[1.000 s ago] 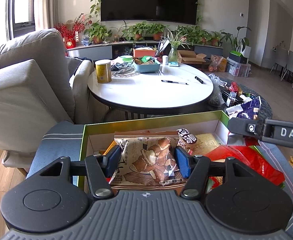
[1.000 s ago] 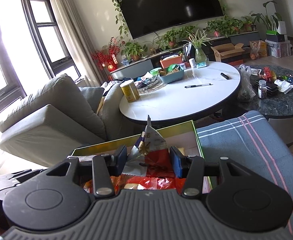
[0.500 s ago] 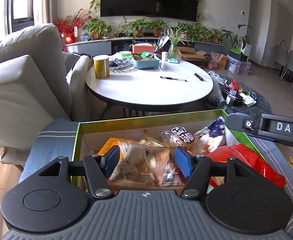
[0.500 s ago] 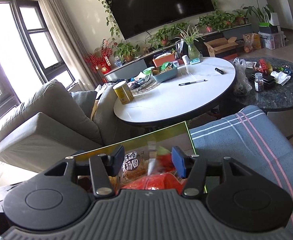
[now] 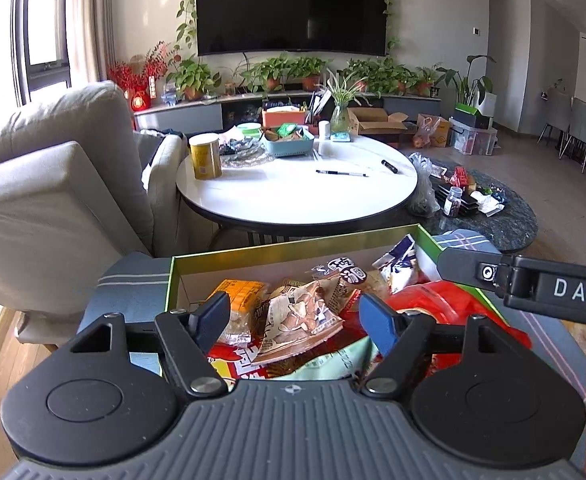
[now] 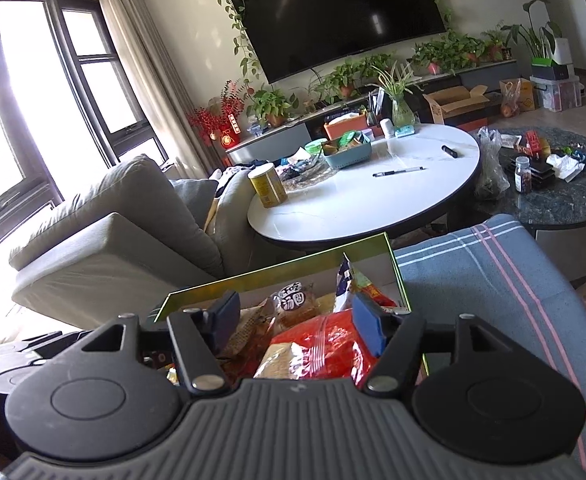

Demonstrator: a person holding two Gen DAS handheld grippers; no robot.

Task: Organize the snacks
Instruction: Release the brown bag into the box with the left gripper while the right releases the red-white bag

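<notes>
A green-rimmed cardboard box holds several snack packs. A brown mushroom-print pack lies loose on the pile, with an orange pack, a large red bag and a blue-white pack around it. My left gripper is open and empty above the mushroom pack. My right gripper is open and empty above the red bag; its body shows at the right in the left wrist view.
The box rests on a blue striped cloth. Beyond it stand a round white table with a yellow can, a teal basket and a pen. A grey sofa is left, a dark low table right.
Both grippers opened and let go: the mushroom pack dropped from the left one onto the pile, the blue-white pack from the right one into the box's far right corner. Both rose slightly.
</notes>
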